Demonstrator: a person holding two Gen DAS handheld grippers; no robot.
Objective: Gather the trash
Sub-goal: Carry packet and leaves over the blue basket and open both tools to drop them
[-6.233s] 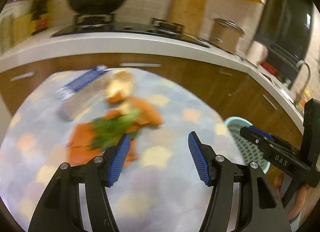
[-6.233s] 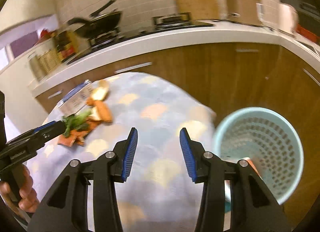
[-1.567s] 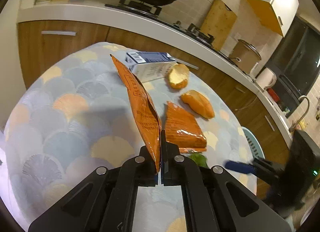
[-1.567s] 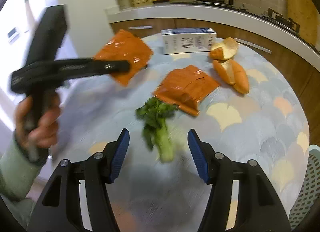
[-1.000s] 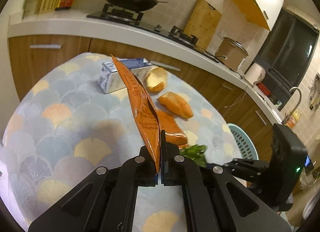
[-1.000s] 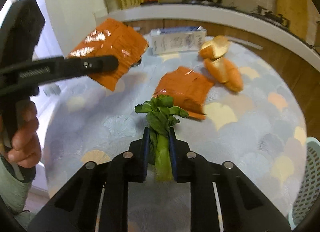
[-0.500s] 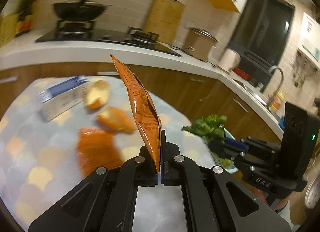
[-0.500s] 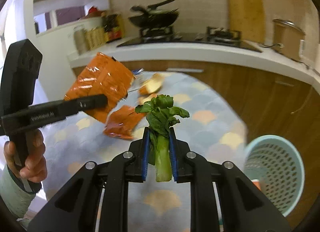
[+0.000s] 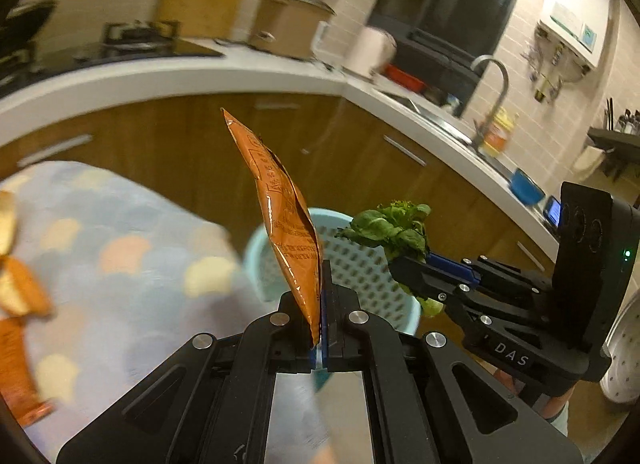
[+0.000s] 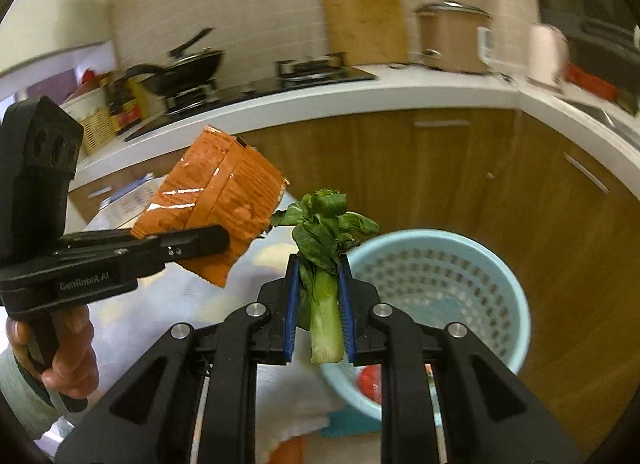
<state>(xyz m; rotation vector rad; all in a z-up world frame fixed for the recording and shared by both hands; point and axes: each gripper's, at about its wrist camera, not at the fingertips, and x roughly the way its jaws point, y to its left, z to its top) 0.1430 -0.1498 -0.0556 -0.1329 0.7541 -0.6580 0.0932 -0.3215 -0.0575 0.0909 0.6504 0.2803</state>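
Left gripper (image 9: 320,328) clamps an orange wrapper (image 9: 288,224); right gripper (image 10: 318,304) grips a green stalk (image 10: 324,260) — both held above the table (image 9: 120,264) edge, near the blue basket (image 10: 480,264). Released short of the rim, either could fall to the floor.

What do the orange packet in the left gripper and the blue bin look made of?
Orange packet: thin glossy plastic film or foil laminate, judging by its creases and sharp glints; it stands stiffly from the left gripper. Blue bin: pale moulded plastic, matte, its wall pierced by regular rows of holes.
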